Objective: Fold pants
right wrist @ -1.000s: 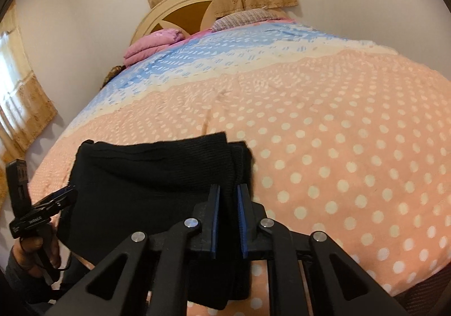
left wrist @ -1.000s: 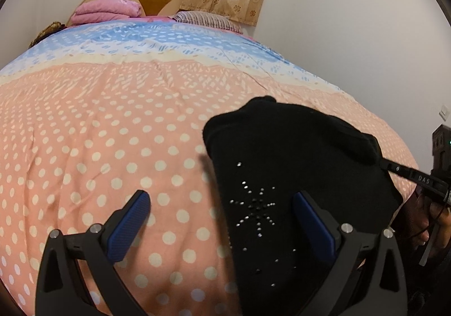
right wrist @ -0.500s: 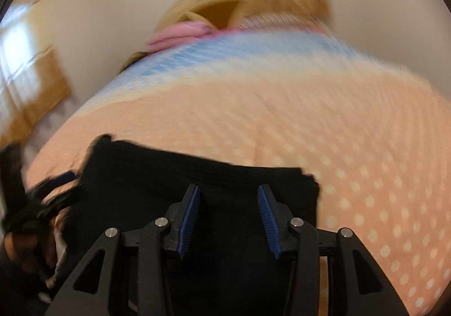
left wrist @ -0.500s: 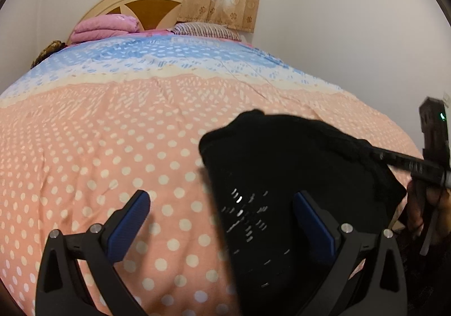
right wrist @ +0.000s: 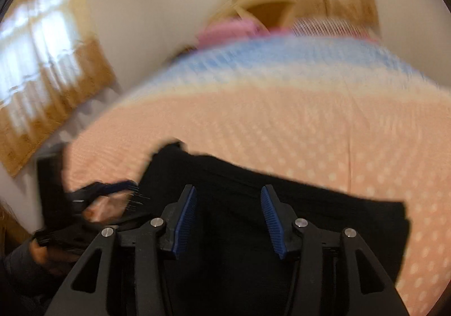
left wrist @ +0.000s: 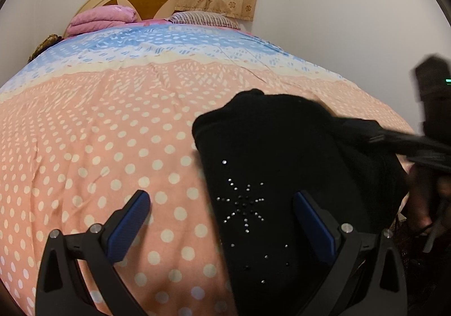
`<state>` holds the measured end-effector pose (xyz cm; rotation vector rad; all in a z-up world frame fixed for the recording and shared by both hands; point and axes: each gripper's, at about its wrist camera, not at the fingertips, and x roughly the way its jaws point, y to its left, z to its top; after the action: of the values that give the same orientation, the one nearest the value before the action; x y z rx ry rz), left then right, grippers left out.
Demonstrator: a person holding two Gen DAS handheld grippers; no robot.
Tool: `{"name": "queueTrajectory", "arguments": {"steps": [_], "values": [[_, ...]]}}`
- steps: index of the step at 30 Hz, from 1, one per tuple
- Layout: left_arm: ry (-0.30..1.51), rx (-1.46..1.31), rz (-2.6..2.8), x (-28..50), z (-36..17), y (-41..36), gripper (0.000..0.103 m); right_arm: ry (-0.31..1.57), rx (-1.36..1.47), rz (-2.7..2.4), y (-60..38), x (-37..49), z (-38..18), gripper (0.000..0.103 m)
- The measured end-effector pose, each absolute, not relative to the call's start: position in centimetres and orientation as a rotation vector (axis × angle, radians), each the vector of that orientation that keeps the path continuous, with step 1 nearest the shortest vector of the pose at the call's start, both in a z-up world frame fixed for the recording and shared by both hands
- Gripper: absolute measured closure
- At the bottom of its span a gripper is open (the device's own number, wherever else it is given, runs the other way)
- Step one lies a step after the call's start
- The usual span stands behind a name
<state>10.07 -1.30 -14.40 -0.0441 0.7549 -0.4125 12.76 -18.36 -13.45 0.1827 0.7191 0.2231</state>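
Black pants (left wrist: 270,175) with a rhinestone star lie folded at the bed's (left wrist: 98,133) near edge; dotted spread beyond lies bare. Left tool (left wrist: 222,203) gapes wide, empty; right tool (right wrist: 228,203), jaws just opening, hovers half-spread over the pants without gripping them.

Black hand-held gripper (left wrist: 221,217), blue ribbed pads (left wrist: 128,224), silver screws.

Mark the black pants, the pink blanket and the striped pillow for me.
black pants (left wrist: 270,147): left wrist view, on the plain upper part above the sparkly star.
pink blanket (left wrist: 104,19): left wrist view, middle of the folded stack.
striped pillow (left wrist: 203,19): left wrist view, its top face.
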Motion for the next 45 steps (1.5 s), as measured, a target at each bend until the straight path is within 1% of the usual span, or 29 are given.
{"name": "queueTrajectory", "arguments": {"steps": [3,8,10,11,13,14,16,17,22,26,29,33,36,40,45], "values": [[0.766,-0.04,-0.417,10.2,-14.6,-1.5,0.0,0.694,0.282,0.264,-20.1,12.7,-13.8,0.053],[0.761,-0.044,-0.415,10.1,-14.4,-1.4,0.0,0.602,0.221,0.229,-19.9,8.6,-11.9,0.053],[0.758,-0.038,-0.413,10.0,-14.3,-1.5,0.0,0.578,0.232,0.266,-20.6,6.0,-11.7,0.05],[0.757,-0.034,-0.411,10.0,-14.3,-1.5,0.0,0.577,0.236,0.271,-21.0,4.9,-11.9,0.046],[0.758,-0.034,-0.409,10.0,-14.3,-1.5,0.0,0.578,0.225,0.248,-21.7,2.7,-12.7,0.043],[0.758,-0.036,-0.409,10.0,-14.3,-1.5,0.0,0.607,0.209,0.212,-22.2,2.1,-13.6,0.039],[0.763,-0.042,-0.413,10.1,-14.5,-1.6,0.0,0.648,0.183,0.201,-22.7,2.3,-15.3,0.039],[0.767,-0.046,-0.416,10.1,-14.6,-1.6,0.0,0.612,0.153,0.214,-22.6,1.9,-15.6,0.038],[0.768,-0.047,-0.411,10.2,-14.5,-1.4,0.0,0.601,0.106,0.192,-21.4,1.5,-14.9,0.038],[0.748,-0.038,-0.416,10.0,-14.2,-1.5,0.0,0.53,0.17,0.185,-23.0,0.3,-13.2,0.038],[0.717,-0.037,-0.436,9.6,-13.8,-1.7,0.0,0.524,0.212,0.111,-25.3,0.5,-12.5,0.038],[0.729,-0.032,-0.458,9.8,-14.2,-2.2,0.0,0.577,0.342,0.063,-28.5,1.1,-14.3,0.038],[0.752,-0.084,-0.487,10.4,-14.8,-1.6,0.0,0.62,0.402,0.078,-29.3,1.7,-15.9,0.038],[0.74,-0.094,-0.522,11.0,-14.7,-1.6,0.0,0.61,0.382,0.082,-29.1,1.9,-16.1,0.038],[0.748,-0.098,-0.558,11.8,-14.6,-2.2,0.0,0.599,0.466,0.115,-30.0,2.9,-16.4,0.038]]}}
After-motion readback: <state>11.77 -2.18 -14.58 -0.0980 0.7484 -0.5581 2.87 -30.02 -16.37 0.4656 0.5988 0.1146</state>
